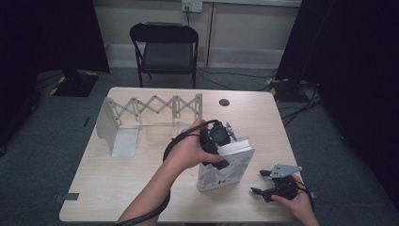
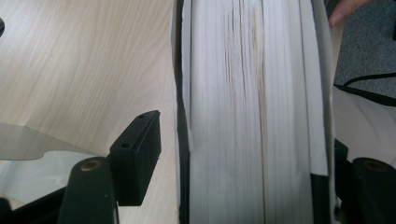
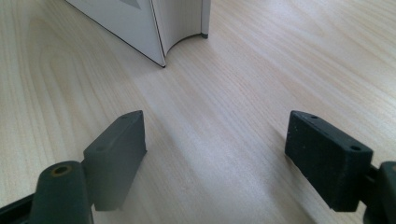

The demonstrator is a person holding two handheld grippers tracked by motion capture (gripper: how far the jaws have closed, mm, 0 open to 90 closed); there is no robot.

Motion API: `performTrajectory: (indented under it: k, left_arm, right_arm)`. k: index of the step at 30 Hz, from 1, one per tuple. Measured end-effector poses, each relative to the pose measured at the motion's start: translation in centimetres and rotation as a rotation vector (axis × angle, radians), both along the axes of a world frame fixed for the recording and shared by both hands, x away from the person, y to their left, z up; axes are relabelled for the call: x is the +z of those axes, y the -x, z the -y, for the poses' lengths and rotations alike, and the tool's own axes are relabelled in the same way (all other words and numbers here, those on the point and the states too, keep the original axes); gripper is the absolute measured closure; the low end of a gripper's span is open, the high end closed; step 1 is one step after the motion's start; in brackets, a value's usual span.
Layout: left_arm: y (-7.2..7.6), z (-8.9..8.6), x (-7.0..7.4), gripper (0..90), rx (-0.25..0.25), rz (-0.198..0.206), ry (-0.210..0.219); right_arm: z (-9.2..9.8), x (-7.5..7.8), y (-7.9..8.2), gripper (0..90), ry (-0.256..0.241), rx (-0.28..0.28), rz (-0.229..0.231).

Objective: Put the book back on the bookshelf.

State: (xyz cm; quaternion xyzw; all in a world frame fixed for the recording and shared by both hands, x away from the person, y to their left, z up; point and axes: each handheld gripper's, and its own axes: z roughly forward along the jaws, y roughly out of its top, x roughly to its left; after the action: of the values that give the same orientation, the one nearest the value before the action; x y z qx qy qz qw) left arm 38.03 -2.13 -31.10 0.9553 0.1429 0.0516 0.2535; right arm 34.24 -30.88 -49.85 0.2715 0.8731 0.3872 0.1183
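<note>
A thick white book (image 1: 225, 172) with a grey-patterned cover stands upright near the table's front middle. My left gripper (image 1: 225, 149) comes down on its top edge, jaws straddling the page block (image 2: 247, 112). The left fingertip (image 2: 140, 140) stands a narrow gap off the cover, and the other jaw is mostly hidden behind the far cover. My right gripper (image 1: 258, 182) rests low on the table to the right of the book, open with nothing between its jaws (image 3: 212, 154). The book's bottom corner (image 3: 154, 28) shows ahead of it.
A metal expanding book rack (image 1: 141, 113) with two end plates stands at the back left of the wooden table (image 1: 117, 188). A small dark round spot (image 1: 224, 102) marks the table's far side. A black folding chair (image 1: 164, 47) stands beyond, with cables on the floor.
</note>
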Motion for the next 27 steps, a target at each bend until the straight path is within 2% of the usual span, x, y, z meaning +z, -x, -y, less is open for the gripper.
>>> performTrajectory:
  k: [3, 10, 13, 17, 19, 22, 24, 27]
  left_arm:
    - [-0.2, 0.3, 0.1, 30.0, -0.001, 0.001, -0.012]
    - [-0.2, 1.4, 1.0, 29.1, -0.013, 0.014, 0.004]
    - [-0.2, 1.9, 0.5, 28.7, -0.021, 0.008, -0.001]
    - [-0.2, 2.5, -0.5, 29.0, -0.031, 0.002, -0.032]
    - [-0.3, 2.6, -1.1, 27.9, -0.032, -0.013, -0.039]
    - [-0.4, 2.8, -1.7, 27.4, -0.036, -0.027, -0.093]
    - [-0.4, 2.7, -1.7, 26.0, -0.037, -0.021, -0.085]
    - [-0.5, 2.6, -1.8, 22.7, -0.026, -0.065, -0.1]
  right_arm:
    - [0.0, 0.0, 0.0, 20.0, 0.0, 0.0, 0.0]
    - [0.0, 0.0, 0.0, 19.3, 0.0, -0.001, -0.001]
    - [0.0, 0.0, 0.0, 17.2, 0.003, -0.008, -0.002]
    - [0.0, 0.0, 0.0, 17.2, 0.004, -0.009, -0.002]
    - [0.0, 0.0, 0.0, 17.2, 0.004, -0.01, -0.002]
    - [0.0, 0.0, 0.0, 17.2, 0.004, -0.01, -0.002]
    - [0.0, 0.0, 0.0, 17.2, 0.004, -0.01, -0.002]
    - [0.0, 0.0, 0.0, 17.2, 0.004, -0.01, -0.003]
